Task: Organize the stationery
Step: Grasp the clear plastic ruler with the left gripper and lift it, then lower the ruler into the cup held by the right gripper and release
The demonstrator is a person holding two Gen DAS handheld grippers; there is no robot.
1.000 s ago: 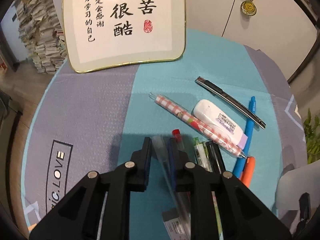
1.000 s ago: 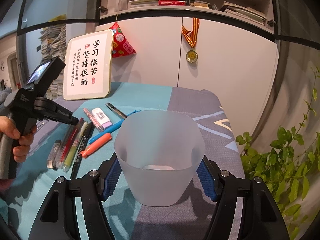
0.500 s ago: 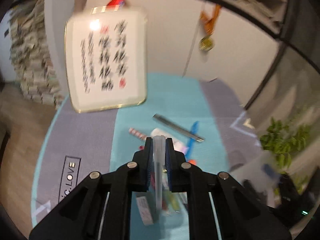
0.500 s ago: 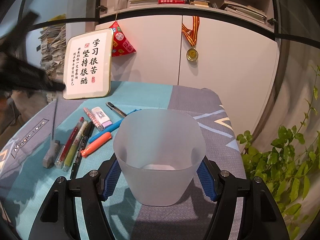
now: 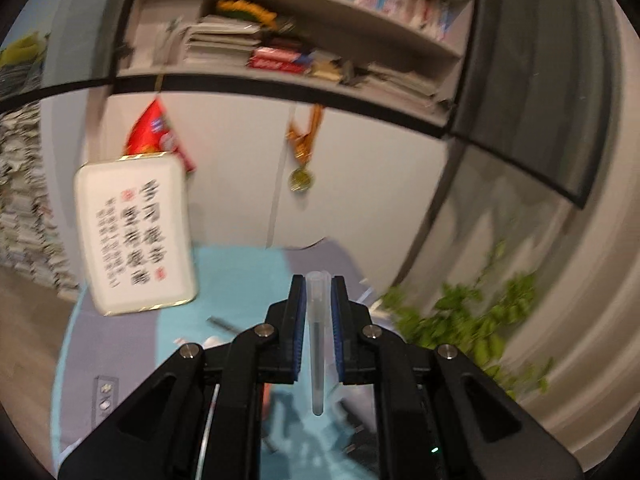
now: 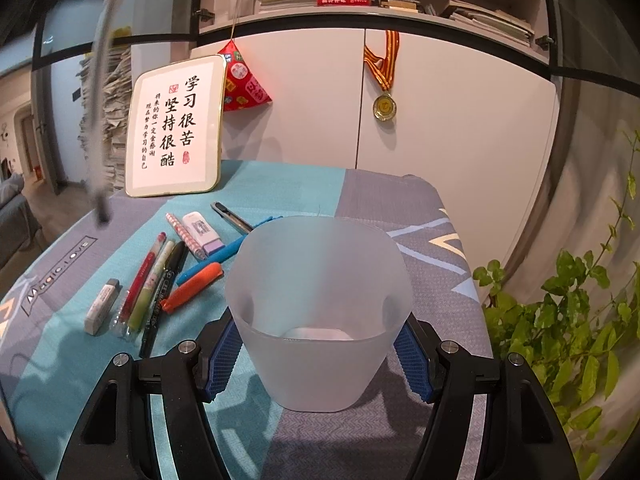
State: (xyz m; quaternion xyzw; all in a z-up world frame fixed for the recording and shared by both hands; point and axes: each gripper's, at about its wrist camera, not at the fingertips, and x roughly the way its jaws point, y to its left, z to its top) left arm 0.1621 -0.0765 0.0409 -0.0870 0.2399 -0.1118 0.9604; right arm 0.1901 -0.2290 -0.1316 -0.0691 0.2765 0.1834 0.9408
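1. Pen (image 5: 317, 344), clear-barrelled, is clamped between the narrow-set blue pads of the left gripper (image 5: 318, 292) and is held raised above the table (image 6: 384, 200); the capped end sticks out past the fingertips and the lower end hangs free below the pads.
2. Frosted cup (image 6: 318, 312) is pinched from both sides by the right gripper (image 6: 320, 354) and stands on the grey part of the cloth, mouth up. It appears empty apart from a pale patch at the bottom.
3. Step in hand is judged to be the carry of the pen to the cup. The left view is motion-blurred, so exact position over the cup cannot be told.
4. In the right view a blurred dark streak (image 6: 98, 120) at upper left is probably the carried pen, well apart from the cup mouth.
5. For a clean drop, the pen should be brought above the cup opening, turned near-vertical, lowered inside the rim, and only then released.
6. Cup should be kept steady and upright by the right gripper; it looks light and may tip if the rim is struck.
7. Left on the table beside the cup: red pen (image 6: 144, 276), green pen (image 6: 152, 286), black marker (image 6: 166, 288), orange marker (image 6: 194, 286), blue pen (image 6: 224, 254), checked pen (image 6: 186, 236), eraser (image 6: 102, 306), correction tape (image 6: 202, 232), utility knife (image 6: 232, 216).
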